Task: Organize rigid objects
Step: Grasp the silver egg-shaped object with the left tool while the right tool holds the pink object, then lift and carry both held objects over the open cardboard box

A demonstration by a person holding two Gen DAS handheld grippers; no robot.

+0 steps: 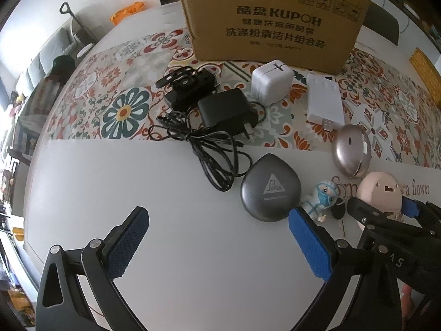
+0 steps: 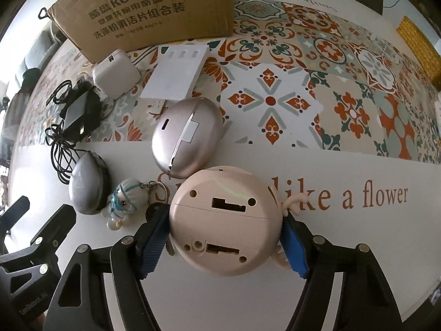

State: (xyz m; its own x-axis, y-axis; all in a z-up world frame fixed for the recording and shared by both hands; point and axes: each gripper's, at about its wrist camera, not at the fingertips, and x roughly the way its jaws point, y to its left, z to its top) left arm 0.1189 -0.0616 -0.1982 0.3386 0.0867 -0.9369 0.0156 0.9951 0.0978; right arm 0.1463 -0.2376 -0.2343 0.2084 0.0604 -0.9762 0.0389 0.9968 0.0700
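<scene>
Gripping pink round toy (image 2: pixel 224 220), right claw (image 2: pixel 226 237), left claw (image 1: pixel 217 245) open, keychain figure's ring (image 2: pixel 158 189) seen only from right wrist.

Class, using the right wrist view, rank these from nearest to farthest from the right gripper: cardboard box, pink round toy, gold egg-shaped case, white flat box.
1. pink round toy, between the right gripper fingers
2. gold egg-shaped case, just beyond
3. white flat box, farther back
4. cardboard box, rear left
</scene>
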